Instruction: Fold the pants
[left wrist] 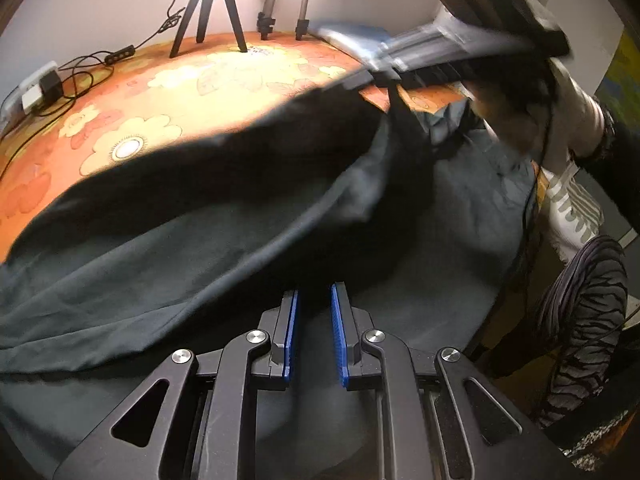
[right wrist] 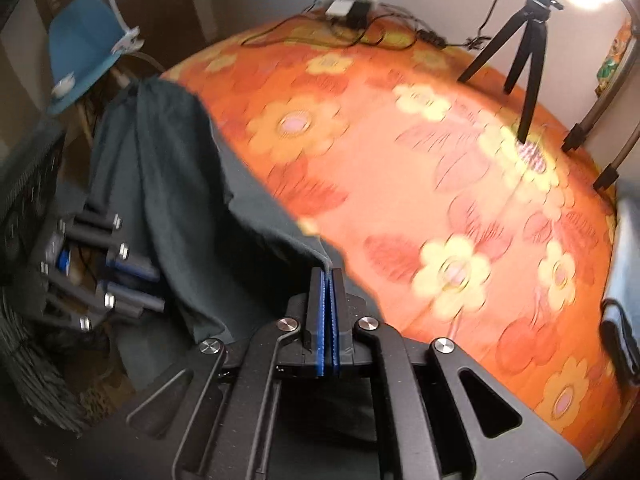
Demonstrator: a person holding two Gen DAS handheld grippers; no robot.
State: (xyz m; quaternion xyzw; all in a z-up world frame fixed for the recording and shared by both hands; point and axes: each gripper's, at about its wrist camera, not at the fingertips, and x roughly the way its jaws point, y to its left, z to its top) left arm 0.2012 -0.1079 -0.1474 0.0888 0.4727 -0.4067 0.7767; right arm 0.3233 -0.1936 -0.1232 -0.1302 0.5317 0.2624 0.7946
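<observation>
The dark grey pants [left wrist: 168,240] lie across the orange flowered bedspread [left wrist: 192,92]. My left gripper [left wrist: 314,296] is open, with the blue pads apart just above the cloth. My right gripper [right wrist: 329,276] is shut on an edge of the pants [right wrist: 192,184] and lifts it, so the cloth hangs down to the left. In the left wrist view the right gripper [left wrist: 368,78] shows at the upper right, holding the raised cloth edge. In the right wrist view the left gripper [right wrist: 132,280] shows at the lower left over the cloth.
A black tripod [left wrist: 208,8] and two stand legs [left wrist: 280,4] are at the far edge of the bed. Cables and a power strip [left wrist: 40,88] lie at the far left. A blue lamp shade [right wrist: 80,48] stands beside the bed. The person's striped leg [left wrist: 580,320] is at the right.
</observation>
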